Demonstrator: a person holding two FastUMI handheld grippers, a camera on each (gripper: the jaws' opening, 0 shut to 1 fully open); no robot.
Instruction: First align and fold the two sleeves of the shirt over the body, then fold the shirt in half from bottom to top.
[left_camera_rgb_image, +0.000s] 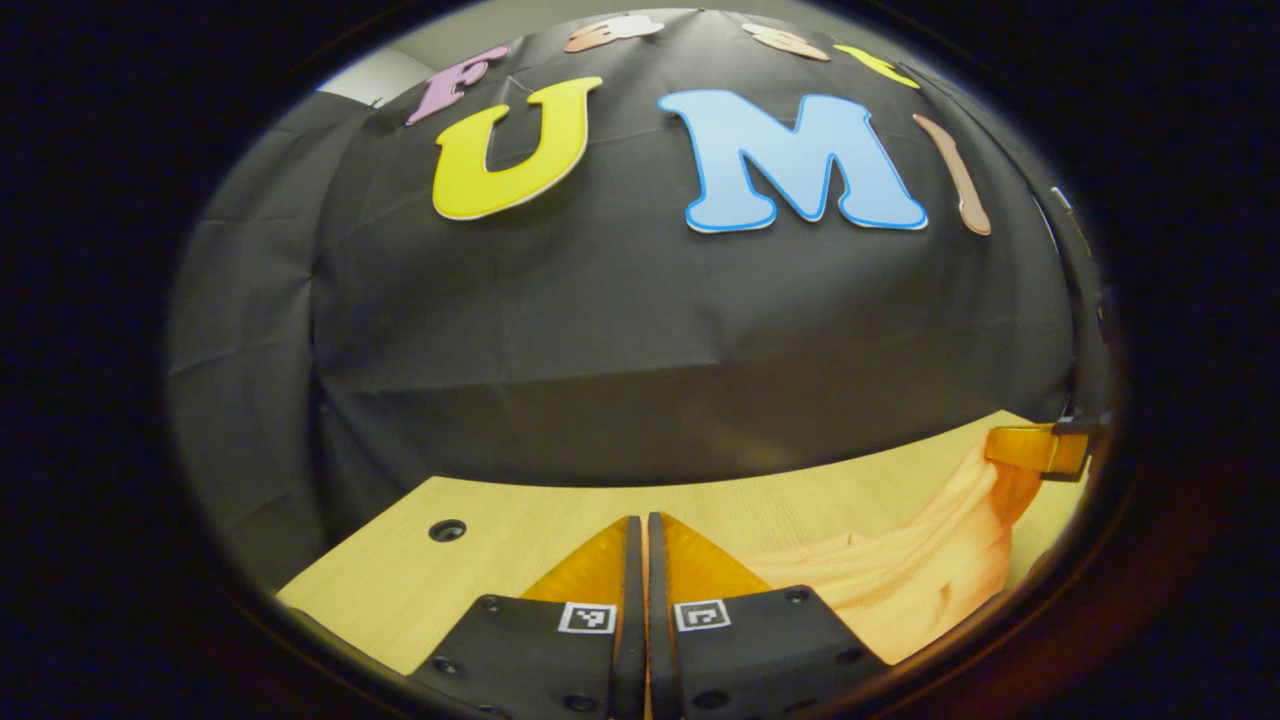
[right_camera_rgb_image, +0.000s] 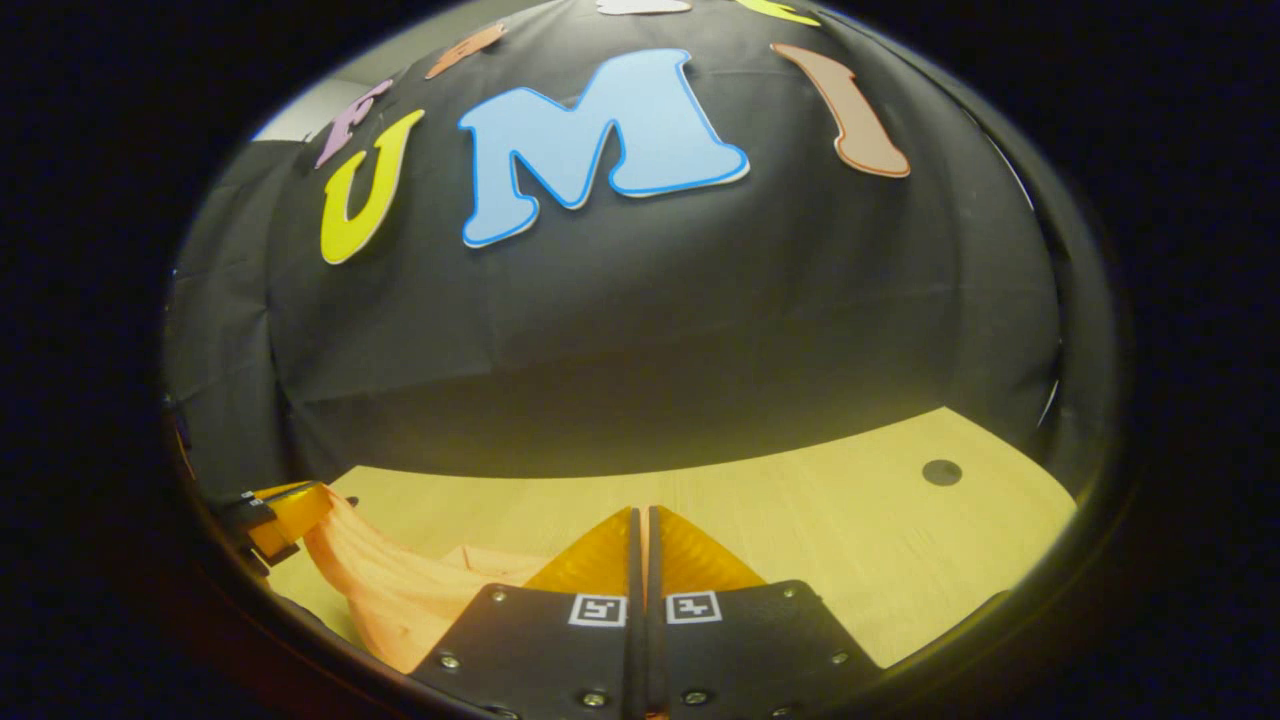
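Pressing its fingers together, the left gripper (left_camera_rgb_image: 640, 530) hangs above the wooden table (left_camera_rgb_image: 480, 560); whether cloth is pinched there I cannot tell. Just beside it, the peach shirt (left_camera_rgb_image: 920, 570) is lifted off the table, stretched up to the right gripper (left_camera_rgb_image: 1040, 450), which also has its fingers closed. Beyond stands the black booth wall (left_camera_rgb_image: 640, 330)

Shirt (left_camera_rgb_image: 920, 580) plain peach-orange; table (right_camera_rgb_image: 850, 530) light wood grain; wall cloth (left_camera_rgb_image: 650, 330) black.
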